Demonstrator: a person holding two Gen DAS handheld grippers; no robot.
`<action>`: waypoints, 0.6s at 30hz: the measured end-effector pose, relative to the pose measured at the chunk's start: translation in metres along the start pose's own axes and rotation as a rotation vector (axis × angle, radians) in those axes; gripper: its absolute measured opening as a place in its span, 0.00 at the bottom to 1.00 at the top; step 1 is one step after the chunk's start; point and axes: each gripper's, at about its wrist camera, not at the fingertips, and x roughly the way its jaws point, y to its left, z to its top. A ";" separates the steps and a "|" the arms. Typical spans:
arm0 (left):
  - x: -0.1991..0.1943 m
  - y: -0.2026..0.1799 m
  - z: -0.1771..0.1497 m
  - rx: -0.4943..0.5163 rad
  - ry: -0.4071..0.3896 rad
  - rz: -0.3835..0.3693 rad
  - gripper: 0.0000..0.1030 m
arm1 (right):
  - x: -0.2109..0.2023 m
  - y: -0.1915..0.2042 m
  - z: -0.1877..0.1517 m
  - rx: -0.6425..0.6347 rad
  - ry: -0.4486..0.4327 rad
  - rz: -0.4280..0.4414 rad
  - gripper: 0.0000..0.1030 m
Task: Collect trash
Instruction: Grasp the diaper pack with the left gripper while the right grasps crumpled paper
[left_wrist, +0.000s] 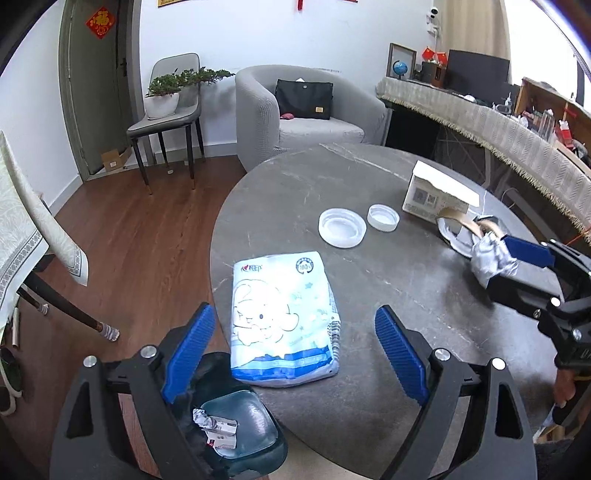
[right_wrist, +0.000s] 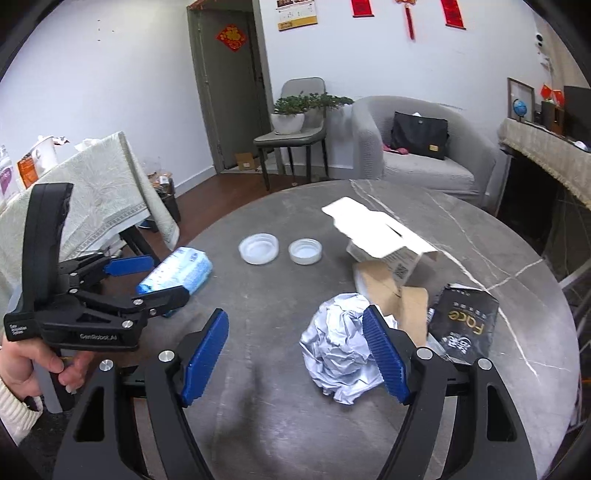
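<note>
On the round grey table (left_wrist: 332, 177) lie a blue-white tissue pack (left_wrist: 282, 317), two white plastic lids (left_wrist: 342, 227), a torn white carton (left_wrist: 439, 194) and a black wrapper (right_wrist: 463, 321). A crumpled silver paper ball (right_wrist: 341, 352) lies between my right gripper's open fingers, against the right pad (right_wrist: 384, 356). My right gripper (right_wrist: 295, 356) is open around it. My left gripper (left_wrist: 295, 350) is open, its fingers either side of the tissue pack's near end. A dark bin (left_wrist: 236, 424) with scraps inside stands below the table edge under the left gripper.
A grey armchair (left_wrist: 295, 110) with a black bag, a chair with a potted plant (left_wrist: 166, 96) and a cloth-covered counter (left_wrist: 498, 125) stand beyond the table. A cloth-covered table (right_wrist: 92, 192) is at the left. Wooden floor lies between.
</note>
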 end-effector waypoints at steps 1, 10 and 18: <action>0.001 0.000 0.000 -0.003 0.002 0.001 0.86 | 0.000 -0.001 -0.001 0.002 0.002 -0.010 0.74; 0.009 -0.001 -0.001 -0.032 0.009 0.020 0.72 | 0.006 -0.010 -0.007 0.020 0.049 -0.114 0.74; 0.006 -0.004 -0.004 0.001 -0.002 0.028 0.52 | 0.011 -0.020 -0.004 0.075 0.080 -0.157 0.64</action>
